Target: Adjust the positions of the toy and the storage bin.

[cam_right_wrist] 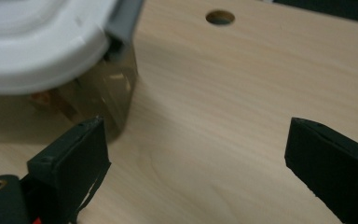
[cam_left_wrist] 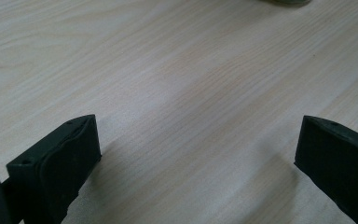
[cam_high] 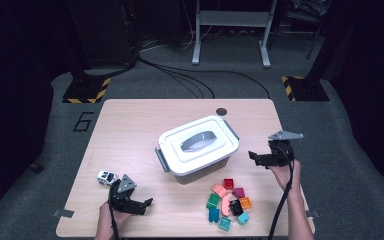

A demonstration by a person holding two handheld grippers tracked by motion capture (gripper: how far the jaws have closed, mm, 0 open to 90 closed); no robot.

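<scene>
Just left of the right gripper (cam_right_wrist: pixel 196 154), jaws spread wide and empty: lidded white storage box (cam_high: pixel 198 145), grey latch (cam_right_wrist: pixel 123 18) nearest. Likely next, judging by layout: unlatching. Best approached level, square to the latch. Left gripper (cam_left_wrist: pixel 196 154) likewise agape over bare bench (cam_left_wrist: pixel 177 70), toy blocks (cam_high: pixel 228 202) off beyond its jaws.
</scene>
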